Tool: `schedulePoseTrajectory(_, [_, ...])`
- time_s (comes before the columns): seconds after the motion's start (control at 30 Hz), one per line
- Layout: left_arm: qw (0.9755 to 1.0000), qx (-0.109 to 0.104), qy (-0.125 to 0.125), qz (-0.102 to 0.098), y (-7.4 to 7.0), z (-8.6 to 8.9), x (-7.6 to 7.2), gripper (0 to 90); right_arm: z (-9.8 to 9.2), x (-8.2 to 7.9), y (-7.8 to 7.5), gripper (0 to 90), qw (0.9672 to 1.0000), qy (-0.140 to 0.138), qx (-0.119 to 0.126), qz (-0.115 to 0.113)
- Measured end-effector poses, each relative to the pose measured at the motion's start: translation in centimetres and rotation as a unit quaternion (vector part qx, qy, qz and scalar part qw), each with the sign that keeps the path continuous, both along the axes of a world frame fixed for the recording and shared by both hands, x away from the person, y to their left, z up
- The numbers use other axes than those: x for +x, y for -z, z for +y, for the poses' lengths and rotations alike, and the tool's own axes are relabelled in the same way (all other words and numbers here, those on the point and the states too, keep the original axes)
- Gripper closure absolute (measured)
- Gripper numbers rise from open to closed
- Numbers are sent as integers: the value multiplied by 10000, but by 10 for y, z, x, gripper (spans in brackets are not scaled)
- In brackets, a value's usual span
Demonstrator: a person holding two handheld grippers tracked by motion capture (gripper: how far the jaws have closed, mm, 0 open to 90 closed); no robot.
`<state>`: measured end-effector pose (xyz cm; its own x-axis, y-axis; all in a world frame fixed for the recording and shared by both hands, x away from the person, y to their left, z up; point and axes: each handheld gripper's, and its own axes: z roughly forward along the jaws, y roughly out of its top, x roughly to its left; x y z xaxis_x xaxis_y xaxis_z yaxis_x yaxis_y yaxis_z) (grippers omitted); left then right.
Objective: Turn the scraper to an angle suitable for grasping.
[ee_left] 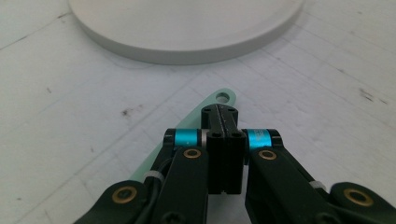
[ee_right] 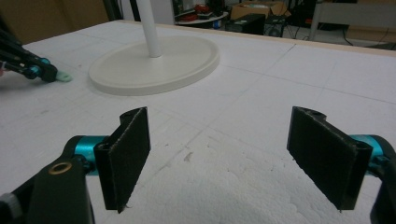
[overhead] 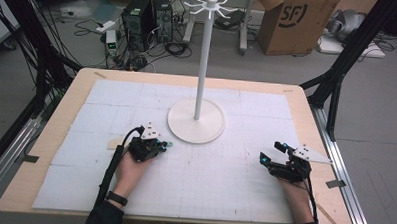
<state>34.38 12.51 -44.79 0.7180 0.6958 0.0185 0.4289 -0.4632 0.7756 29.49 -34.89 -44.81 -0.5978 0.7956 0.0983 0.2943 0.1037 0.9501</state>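
Jaws of the left gripper (ee_left: 219, 116) stand pressed together on a thin mint-green strip (ee_left: 205, 105), whose rounded end with a small hole pokes out just past the jaw tips, while the rest of it runs back under the gripper's left side, lying flat or nearly flat on the white foam mat (ee_left: 70, 116). Just ahead of that end, a short way off and not touching, sits the round white base (ee_left: 187, 28) of a stand. From the high view the left gripper (overhead: 161, 146) is held in the person's left hand (overhead: 134, 166) close to the near-left rim of the base (overhead: 196, 126), from which a white pole (overhead: 203, 57) rises to a crown of small hooks (overhead: 210, 4). The right gripper (overhead: 271, 152) lies well apart to the right of the base, in the right hand (overhead: 294, 188). Its jaws are spread wide — nothing but bare mat (ee_right: 224, 158) between them — and the stand's base (ee_right: 154, 60) lies ahead and to its left, with the green strip's tip (ee_right: 63, 77) farther left at the other gripper (ee_right: 32, 67).
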Motion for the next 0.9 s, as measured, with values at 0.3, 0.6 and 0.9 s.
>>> schedulePoseTrajectory(0.3, [9984,-214,-522,-26,3,3,19,900,0,0,0,206,10000,4,8,4])
schedulePoseTrajectory(0.6, [9902,-1232,-403,-517,-22,49,-4,895,0,0,0,206,10000,5,7,17])
schedulePoseTrajectory(0.9, [9760,-1883,13,-1091,-20,127,-54,650,1,0,0,206,10000,45,5,66])
